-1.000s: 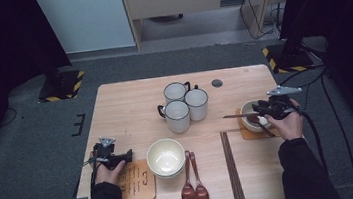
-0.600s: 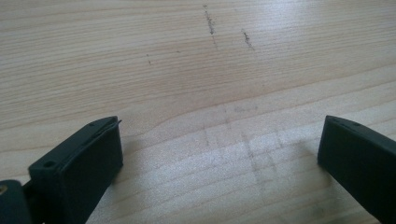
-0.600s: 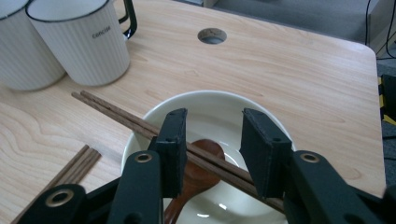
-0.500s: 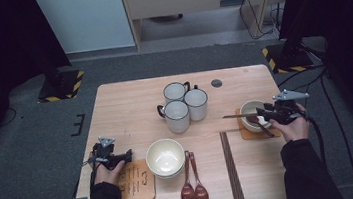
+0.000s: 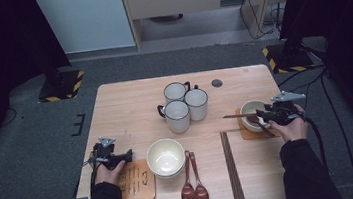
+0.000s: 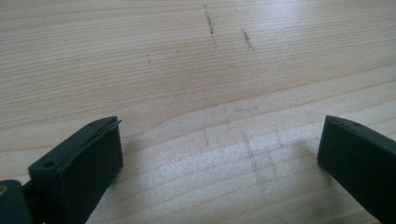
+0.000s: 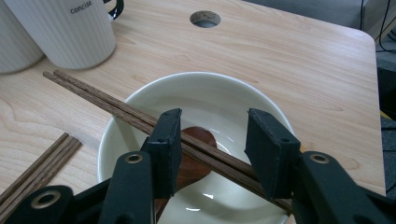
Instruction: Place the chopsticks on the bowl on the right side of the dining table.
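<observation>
The right hand-held gripper [image 7: 210, 154] hangs over a white bowl [image 7: 154, 100] at the right side of the tabletop [image 5: 130, 110]. Its jaws have just been opening, and a pair of dark wooden chopsticks [image 7: 102, 100] runs between them, lying across the bowl's rim; the pads stand a little apart from the wood, so the grip looks released. Compared with a second ago, the gripper has drawn slightly back toward the person while the chopsticks stay resting on the bowl. This suggests the chopsticks have been set down across the bowl and this placing step is about done.

Inside the bowl lies a brown wooden spoon [image 7: 194, 140], under the chopsticks. The bowl sits on a wooden coaster [image 5: 248, 132].

Farther out: a second pair of chopsticks [image 5: 231, 166], two wooden spoons [image 5: 194, 183], another white bowl [image 5: 165, 157], a second coaster [image 5: 136, 180], and three white mugs [image 5: 185, 104].

The left hand-held gripper [image 6: 219, 149] rests low over bare tabletop near the left edge, jaws wide apart, holding nothing.
</observation>
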`<state>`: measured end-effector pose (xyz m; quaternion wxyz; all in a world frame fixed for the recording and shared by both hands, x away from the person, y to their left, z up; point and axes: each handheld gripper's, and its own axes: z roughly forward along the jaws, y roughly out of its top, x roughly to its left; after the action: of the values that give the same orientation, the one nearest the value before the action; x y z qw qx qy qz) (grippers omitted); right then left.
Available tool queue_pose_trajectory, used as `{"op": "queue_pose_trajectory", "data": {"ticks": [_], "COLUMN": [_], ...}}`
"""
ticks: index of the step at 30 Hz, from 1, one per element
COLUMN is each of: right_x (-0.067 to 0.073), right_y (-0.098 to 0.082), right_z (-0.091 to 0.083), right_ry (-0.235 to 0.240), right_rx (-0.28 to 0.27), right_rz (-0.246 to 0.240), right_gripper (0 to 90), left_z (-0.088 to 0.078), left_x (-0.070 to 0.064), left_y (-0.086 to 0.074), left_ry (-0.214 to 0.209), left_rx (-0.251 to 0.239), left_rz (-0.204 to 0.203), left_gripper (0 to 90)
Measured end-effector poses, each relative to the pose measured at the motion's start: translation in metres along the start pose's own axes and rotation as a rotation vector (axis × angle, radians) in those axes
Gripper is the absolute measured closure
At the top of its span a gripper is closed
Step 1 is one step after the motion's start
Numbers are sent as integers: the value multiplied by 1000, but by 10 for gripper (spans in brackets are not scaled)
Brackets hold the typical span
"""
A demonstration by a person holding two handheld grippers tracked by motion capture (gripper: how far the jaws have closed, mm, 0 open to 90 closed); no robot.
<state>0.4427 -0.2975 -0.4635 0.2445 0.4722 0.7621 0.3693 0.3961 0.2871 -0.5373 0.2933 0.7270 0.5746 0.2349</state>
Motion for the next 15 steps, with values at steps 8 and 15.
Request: {"op": "queue_pose_trajectory", "data": {"ticks": [8,15], "right_x": [0,-1], "right_y": [-1,-1], "right_z": [3,3], "right_ry": [-7,-1], "right_rx": [3,1], "right_rz": [3,-1], "right_gripper": [551,555], "left_z": [0,0], "left_x": [0,0], "left_y": [0,0], "left_ry": [0,0], "left_rx": [0,0], "left_rz": [0,0], "left_gripper": [0,0]}}
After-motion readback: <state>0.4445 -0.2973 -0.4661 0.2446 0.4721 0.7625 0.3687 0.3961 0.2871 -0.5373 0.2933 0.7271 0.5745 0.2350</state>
